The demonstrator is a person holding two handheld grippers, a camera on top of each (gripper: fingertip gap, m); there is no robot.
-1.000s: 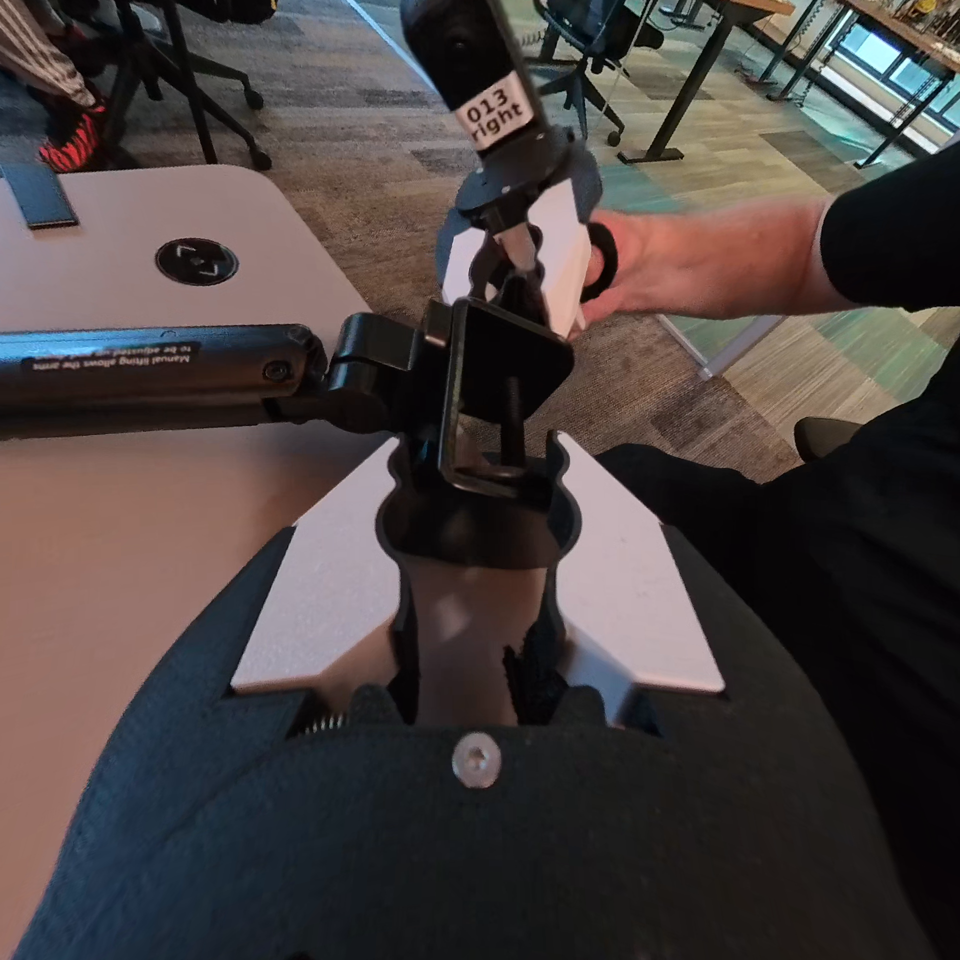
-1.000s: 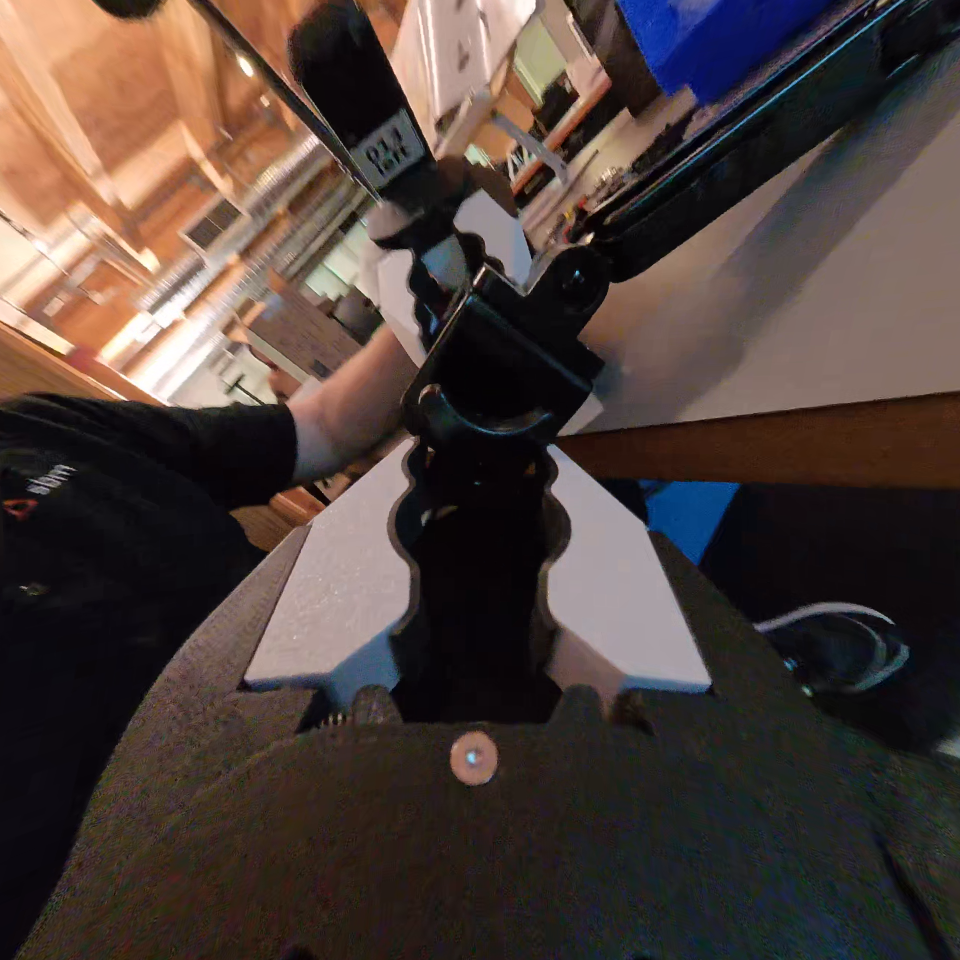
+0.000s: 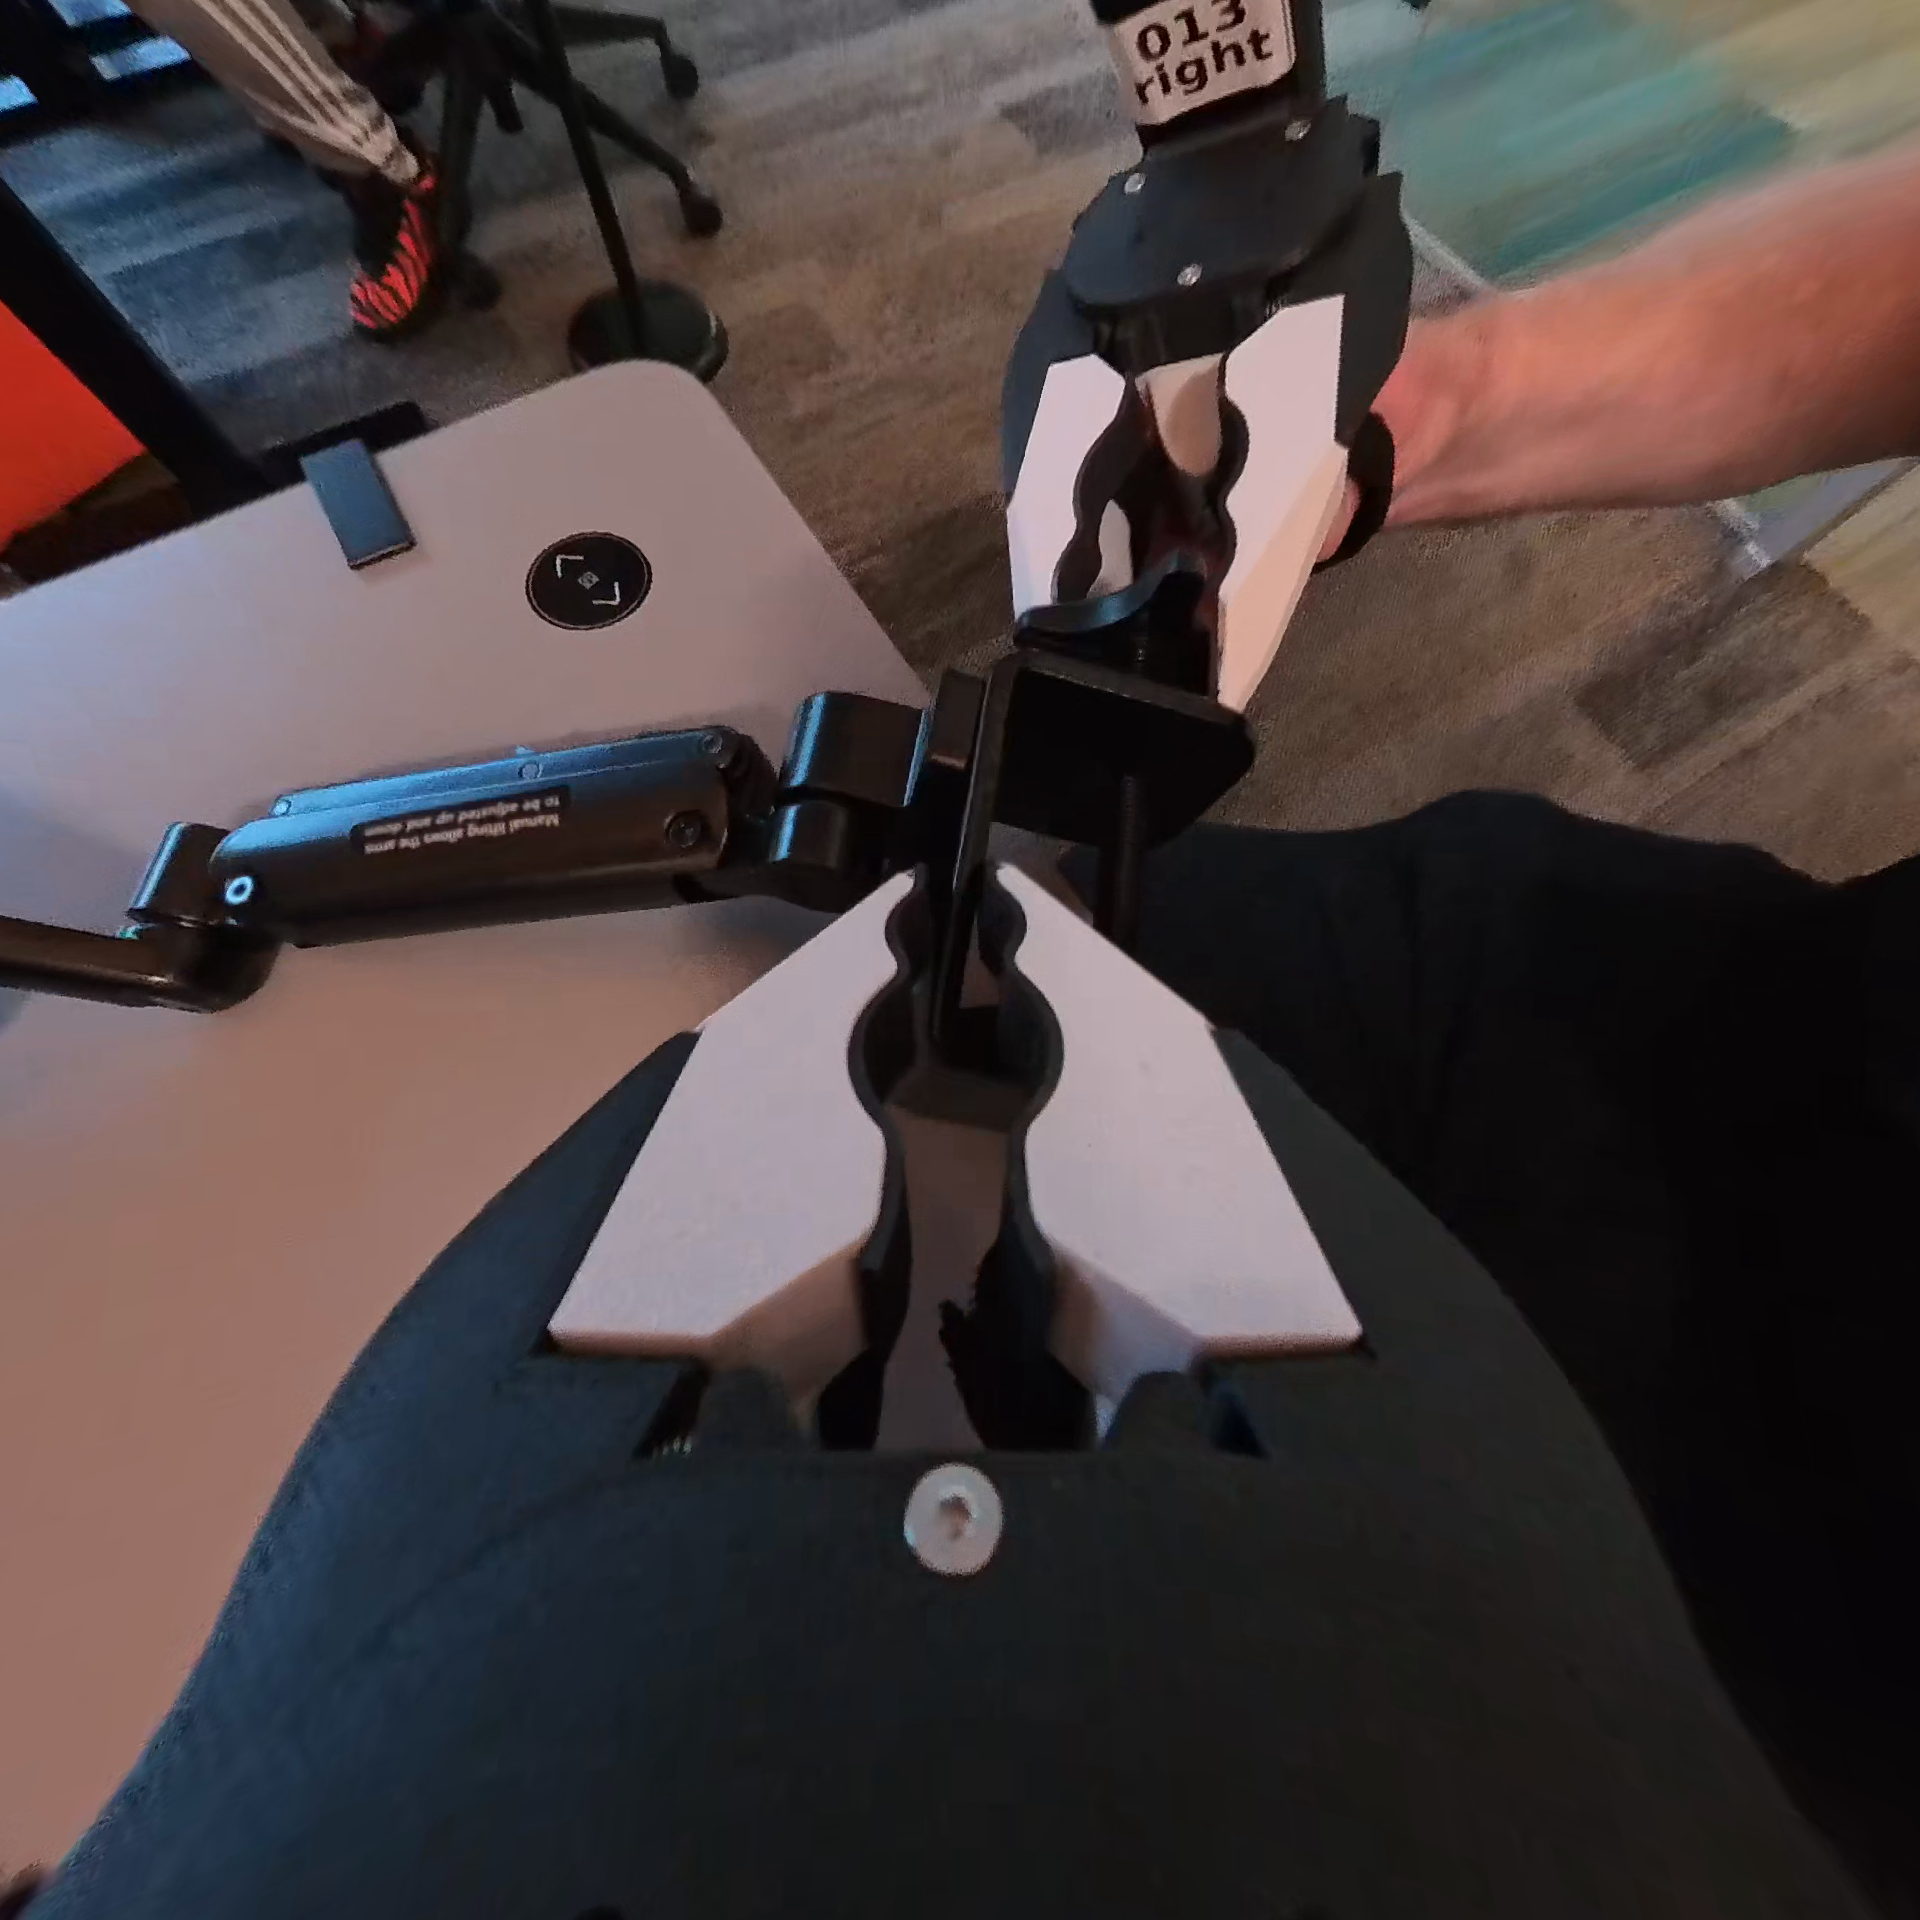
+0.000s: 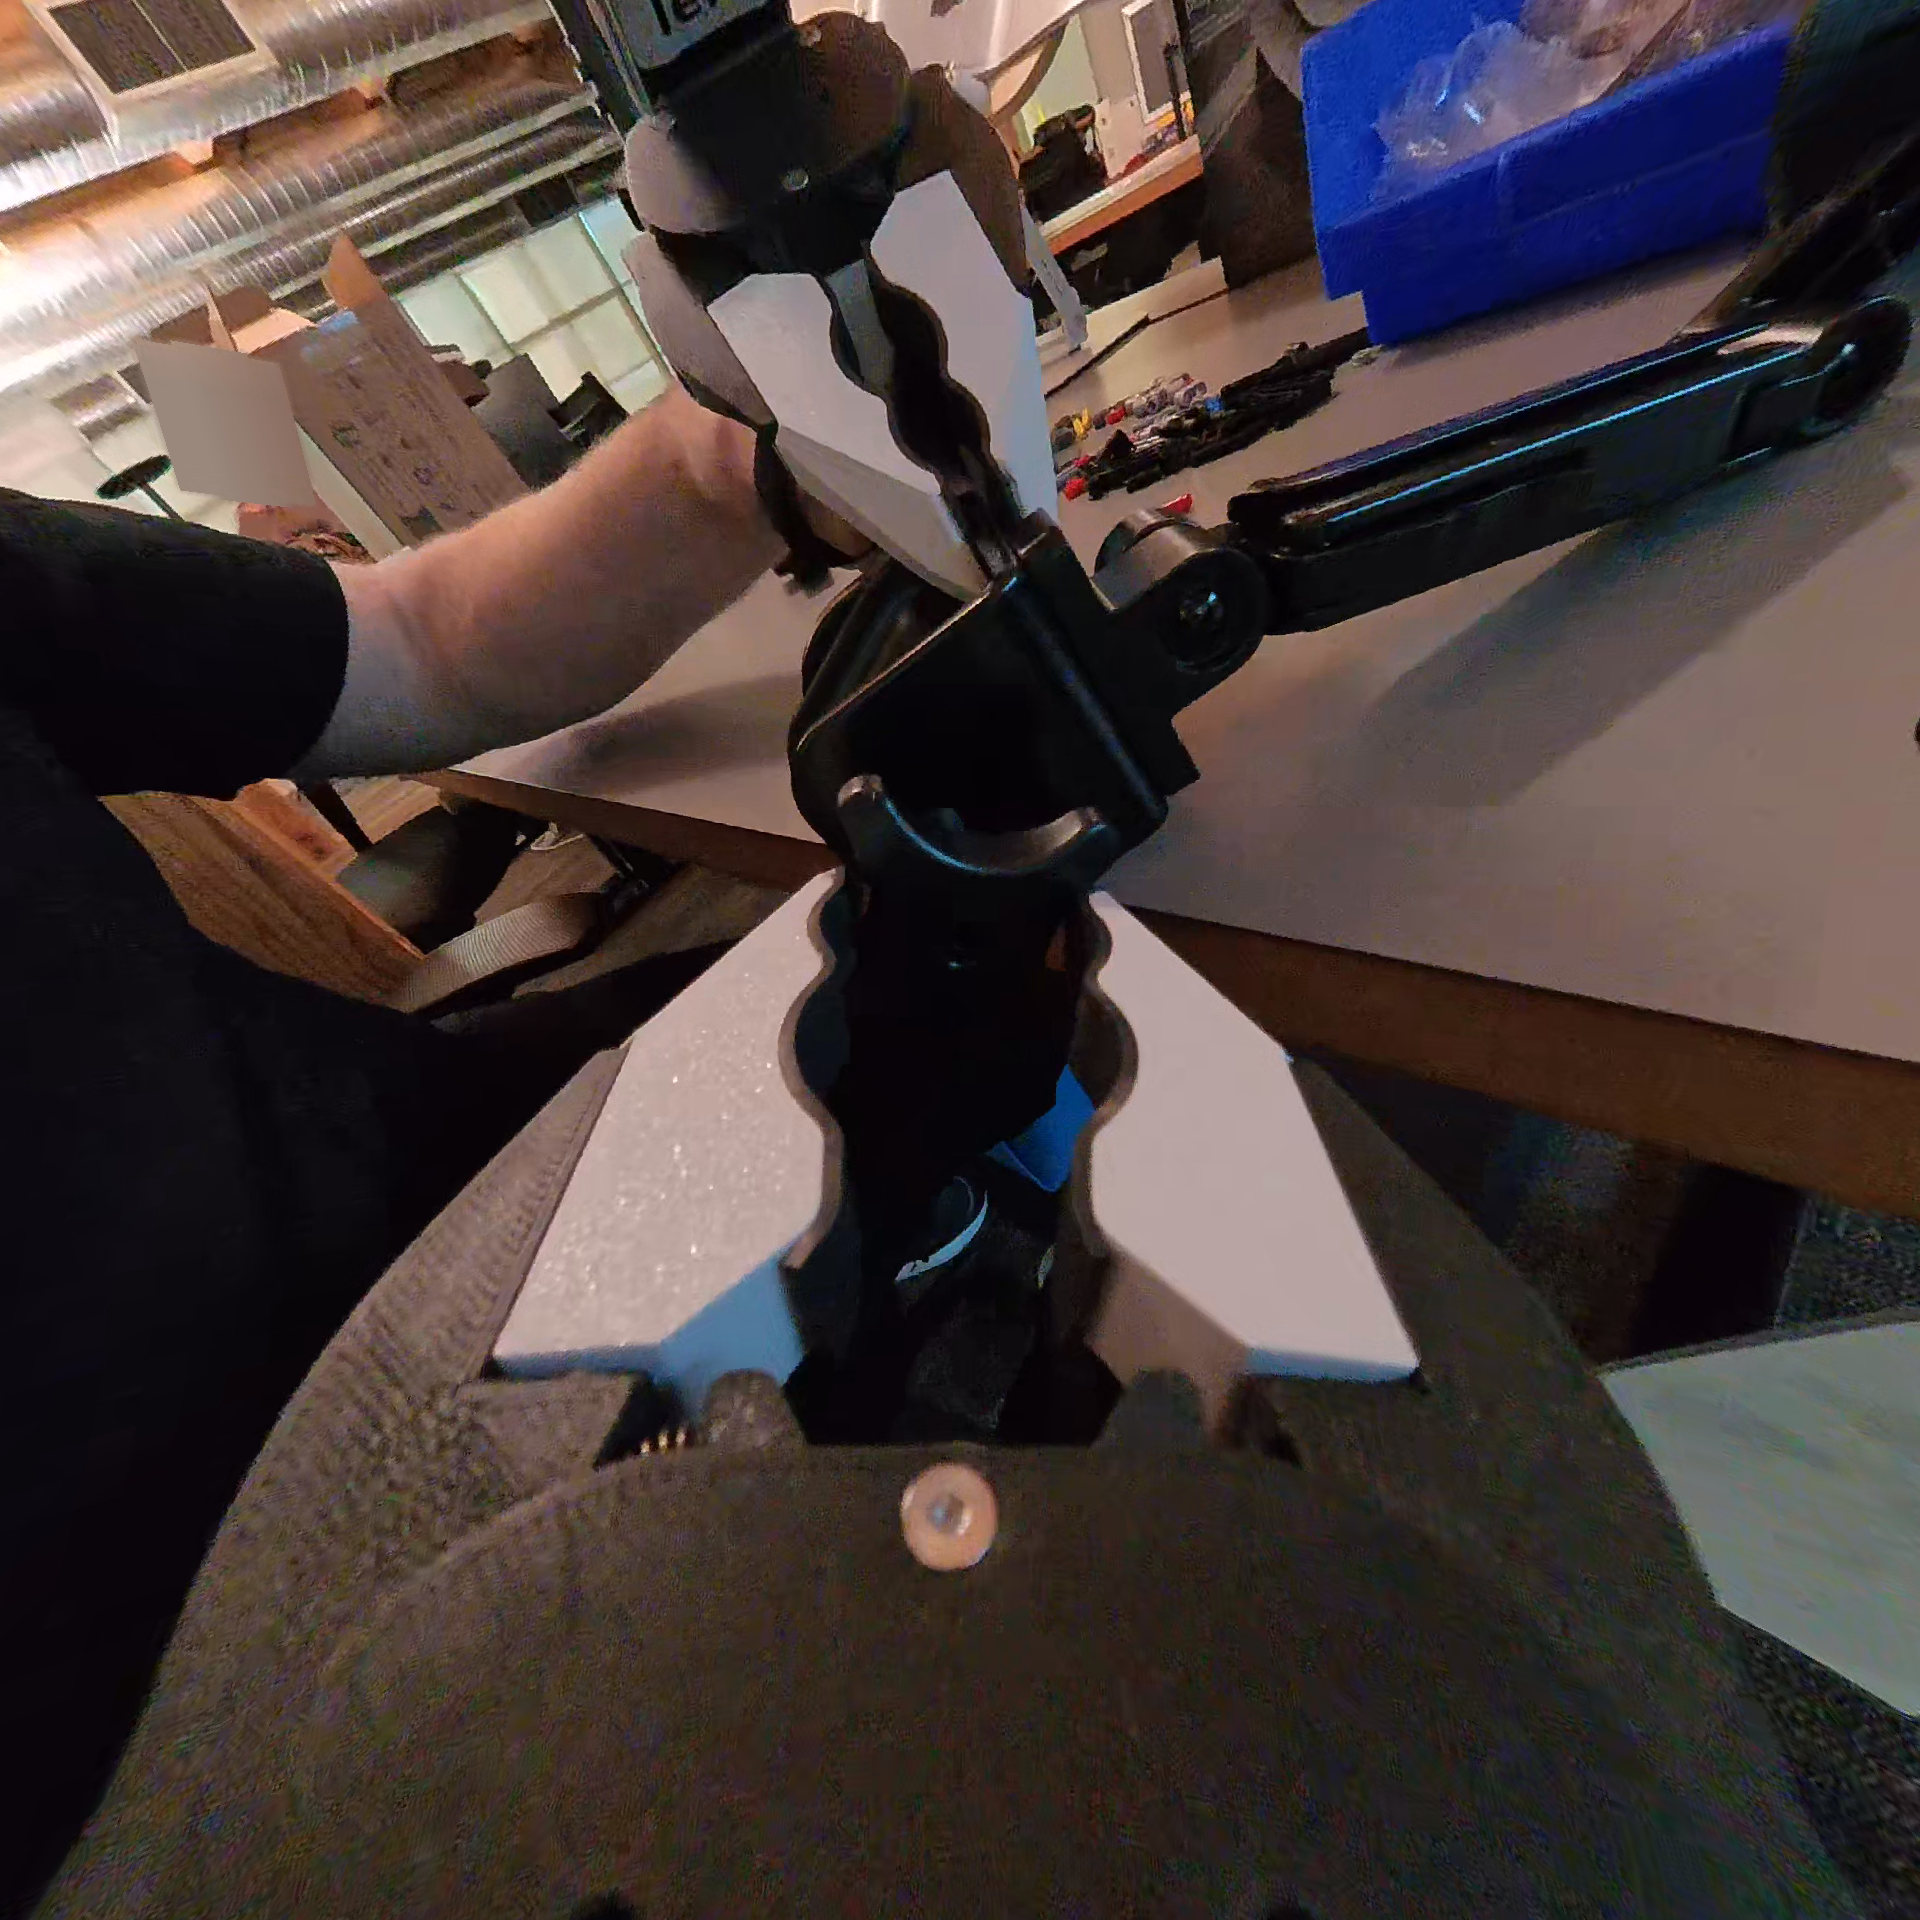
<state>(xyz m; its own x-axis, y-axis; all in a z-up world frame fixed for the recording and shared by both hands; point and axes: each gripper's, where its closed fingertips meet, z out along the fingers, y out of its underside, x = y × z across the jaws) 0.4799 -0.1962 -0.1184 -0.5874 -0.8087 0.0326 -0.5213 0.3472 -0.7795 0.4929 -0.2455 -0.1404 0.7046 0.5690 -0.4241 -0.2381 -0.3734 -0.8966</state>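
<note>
Your left gripper [image 3: 954, 997] pinches the clamp [image 3: 1081, 758] plate; right gripper [image 4: 956, 914] grips its screw handle [image 4: 966, 842] (thin purchase). Twist carelessly and the plate slips free.

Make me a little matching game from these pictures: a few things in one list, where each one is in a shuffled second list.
Things:
1. black metal desk clamp
2. blue plastic bin
3. round black disc with white marks
4. left gripper

Places:
A. far back on the grey table
B. closed on the clamp's upright plate
C. at the table's edge, joined to the black jointed arm
D. flat on the tabletop, beyond the arm

Pairs: 1-C, 2-A, 3-D, 4-B
</note>
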